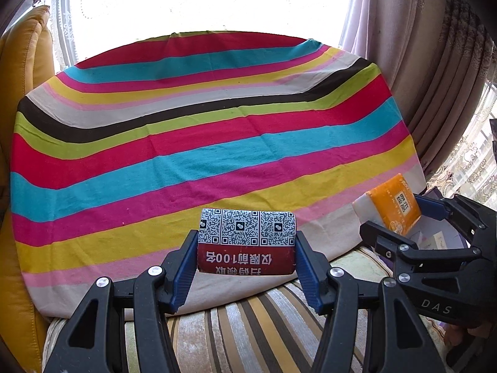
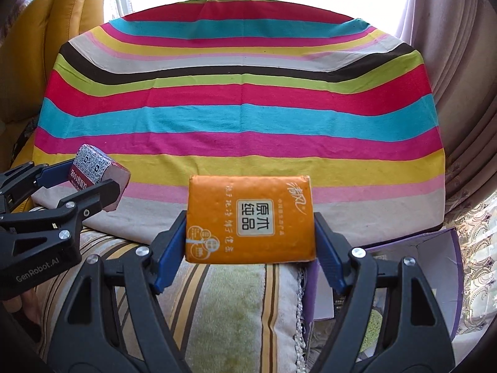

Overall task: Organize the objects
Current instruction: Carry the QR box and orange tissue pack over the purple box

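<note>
Two packs are in the air at once, one per gripper. My left gripper [image 1: 247, 256] is clamped on the red pack [image 1: 246, 241] by its short ends, held above the near edge of the striped cloth [image 1: 198, 143]. My right gripper [image 2: 250, 233] is clamped on the orange pack [image 2: 250, 219] the same way. Both packs are soft, so I judge a squeeze could buckle them, and a quick tilt could let one slide out. Only the right view shows the purple box [image 2: 435, 248] by the cloth's near right corner; only the left view shows the red pack's printed face squarely.
</note>
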